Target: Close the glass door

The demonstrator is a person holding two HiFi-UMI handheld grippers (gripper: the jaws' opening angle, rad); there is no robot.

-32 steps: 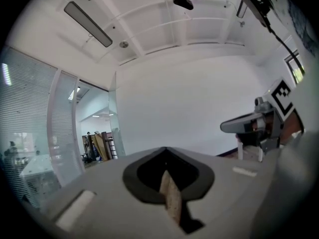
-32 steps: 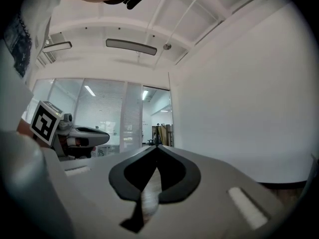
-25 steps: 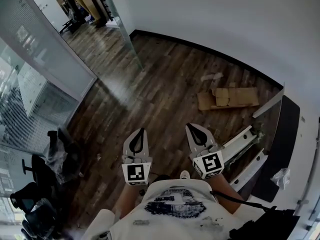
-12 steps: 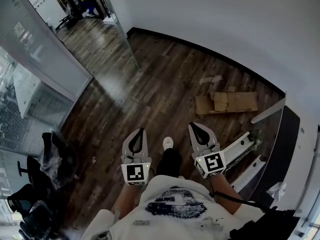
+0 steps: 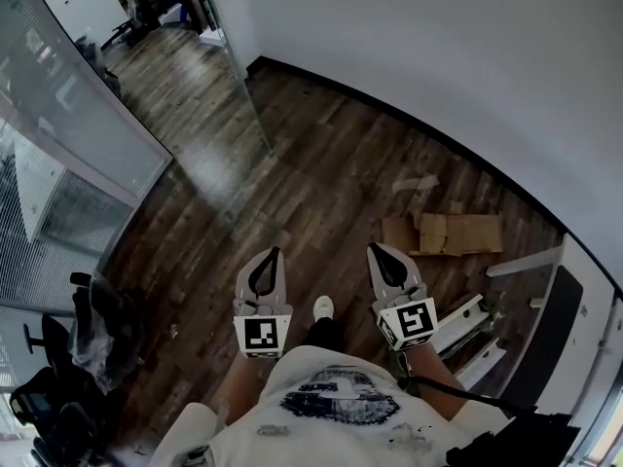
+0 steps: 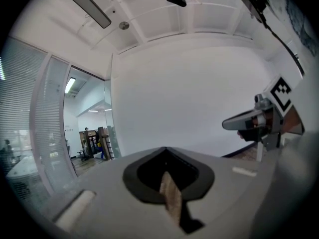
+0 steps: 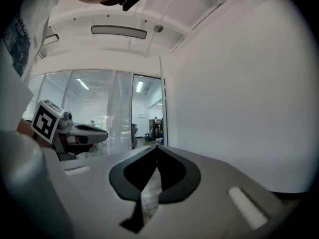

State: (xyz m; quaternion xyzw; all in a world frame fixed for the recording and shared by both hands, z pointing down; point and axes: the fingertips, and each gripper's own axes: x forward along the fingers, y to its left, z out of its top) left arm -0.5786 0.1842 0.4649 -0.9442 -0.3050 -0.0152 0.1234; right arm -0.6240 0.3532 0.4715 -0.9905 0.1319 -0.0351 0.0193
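The glass door (image 5: 237, 66) stands open at the upper left of the head view, its free edge reaching the wooden floor well ahead of me. It also shows as a tall pane in the left gripper view (image 6: 107, 133) and the right gripper view (image 7: 162, 103). My left gripper (image 5: 274, 252) and right gripper (image 5: 374, 248) are held side by side in front of my body, pointing ahead, far short of the door. Both have their jaws together with nothing between them.
A glass partition wall (image 5: 68, 115) runs along the left. Flattened cardboard (image 5: 443, 232) lies on the floor at the right, with white metal rails (image 5: 462, 317) and a black panel (image 5: 550, 334) beyond it. Office chairs (image 5: 54, 397) stand at the lower left. A white wall (image 5: 438, 47) fills the right.
I have walked forward: the door, floor and cardboard have slid down and nearer in the head view, and a white shoe now shows between the grippers. Both grippers kept their pose, shut.
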